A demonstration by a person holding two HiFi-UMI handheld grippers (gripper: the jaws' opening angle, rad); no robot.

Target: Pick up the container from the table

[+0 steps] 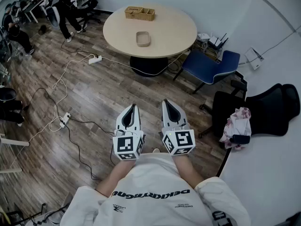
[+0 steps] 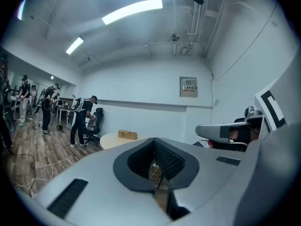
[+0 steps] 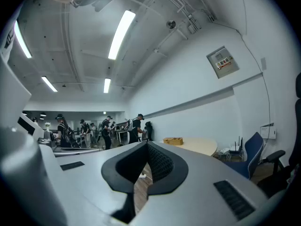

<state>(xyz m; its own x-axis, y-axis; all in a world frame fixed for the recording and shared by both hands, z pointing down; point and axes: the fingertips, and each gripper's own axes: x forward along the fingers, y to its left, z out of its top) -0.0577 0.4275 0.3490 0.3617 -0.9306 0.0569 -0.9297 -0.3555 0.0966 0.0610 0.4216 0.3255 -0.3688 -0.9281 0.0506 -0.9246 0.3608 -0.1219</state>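
Distance decides the coming move: the container [image 1: 143,38], a shallow beige tray, lies on the near half of the round table [image 1: 175,31], straight ahead of the person and well apart from both claws. The left gripper [image 1: 132,106] and the right gripper [image 1: 166,101] are held side by side close to the body, tips pointing at the table, each with its jaws pressed together and nothing between them. The tray sits roughly between their two lines, perhaps a touch more in line with the left one, so neither hand has a clear advantage. Its outline looks nearly square from here, and I cannot call a long axis with confidence. A wooden box [image 1: 139,13] with compartments stands at the table's far edge. Between person and table runs bare wooden floor [image 1: 103,88] crossed by a cable and a power strip [image 1: 95,59]. A blue chair [image 1: 211,65] stands at the table's right, and people [image 1: 66,4] work at the far left.
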